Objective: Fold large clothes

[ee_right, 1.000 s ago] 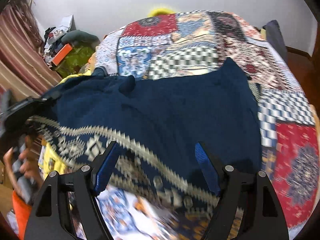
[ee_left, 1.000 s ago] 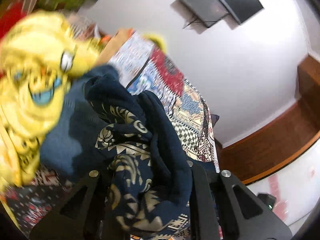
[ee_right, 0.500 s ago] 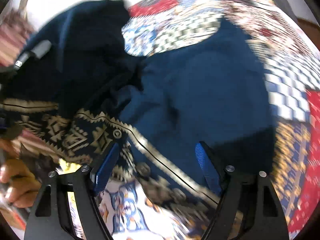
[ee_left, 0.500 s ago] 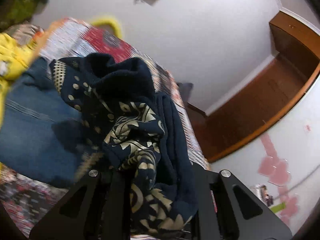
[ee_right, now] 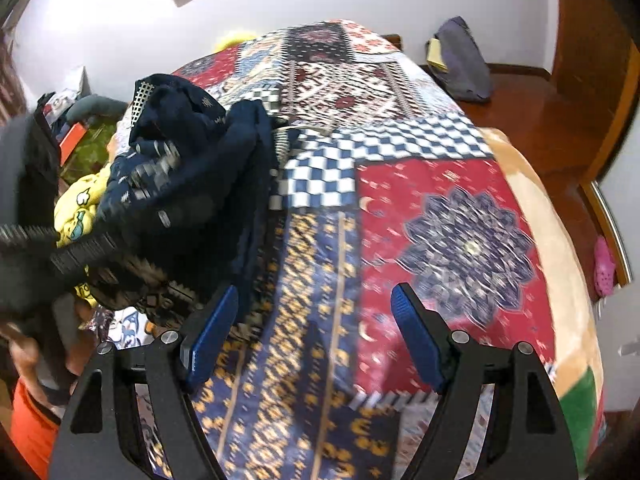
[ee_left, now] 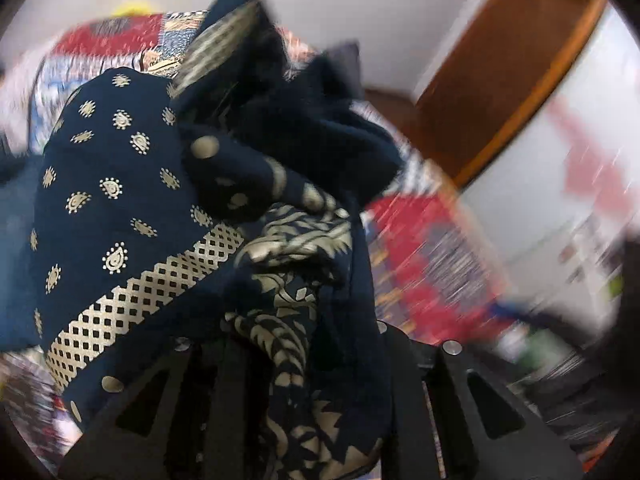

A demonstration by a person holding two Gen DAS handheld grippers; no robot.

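The big patchwork bed cover (ee_right: 460,220) with red, blue and checkered squares lies flat and bare in front of the right gripper (ee_right: 314,336), whose blue fingers (ee_right: 416,340) are spread wide with nothing between them. On the left side a bunched dark blue cloth with gold patterns (ee_right: 192,176) hangs in the way. It also fills the gap between the left gripper's (ee_left: 304,392) black fingers and blocks most of the left wrist view. A yellow cartoon cloth (ee_right: 78,208) sits behind it.
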